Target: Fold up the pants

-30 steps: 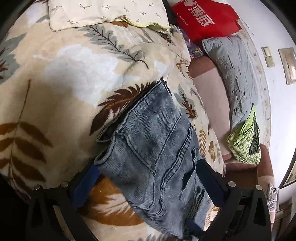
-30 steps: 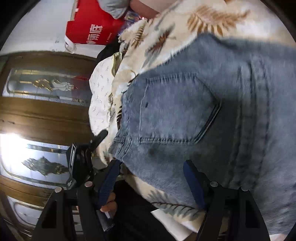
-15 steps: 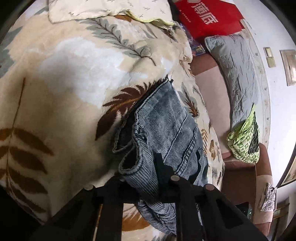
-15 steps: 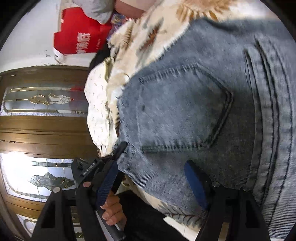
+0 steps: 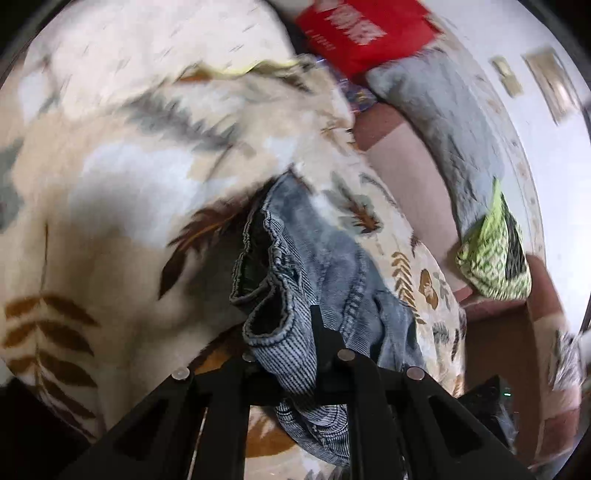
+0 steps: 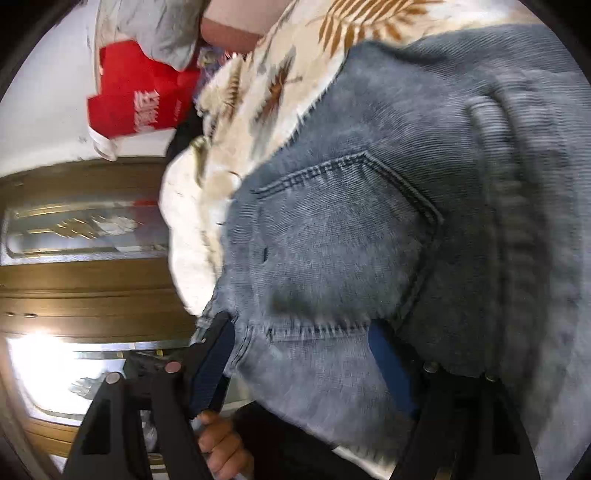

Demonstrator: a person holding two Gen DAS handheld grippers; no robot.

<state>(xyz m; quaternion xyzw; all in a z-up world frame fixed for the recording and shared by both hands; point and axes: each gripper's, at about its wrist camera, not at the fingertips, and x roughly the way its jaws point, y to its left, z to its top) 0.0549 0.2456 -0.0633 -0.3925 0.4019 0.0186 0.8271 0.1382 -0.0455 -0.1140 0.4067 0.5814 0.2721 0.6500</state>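
Left wrist view: the left tool (image 5: 295,354) is clenched on a bunched fold of the denim pants (image 5: 332,266), its two black fingers drawn close together with the waistband edge pinched between them. The pants lie on a leaf-print blanket (image 5: 110,206), with the gathered waist nearest the tool and the rest trailing away up the blanket. Beyond the pants, at the far edge of the blanket, lie a cream pillow (image 5: 147,48) and a red bag (image 5: 362,33) with white lettering. To the right of the pants, past the blanket edge, a grey quilted cushion (image 5: 443,122) leans against the wall and a green patterned bag (image 5: 495,254) sits below it.

Right wrist view: the right tool (image 6: 299,365) is wide apart, its blue-padded fingers (image 6: 212,365) straddling the pants (image 6: 388,240) at the waistband below the back pocket (image 6: 340,251); the cloth lies between them ungripped. A hand (image 6: 221,439) shows under the pants, beside the left finger. Above the pants the blanket (image 6: 295,66) spreads out, with the red bag (image 6: 136,92) beyond it. Left of the pants stands a brown wooden door (image 6: 74,277) with glass panels.
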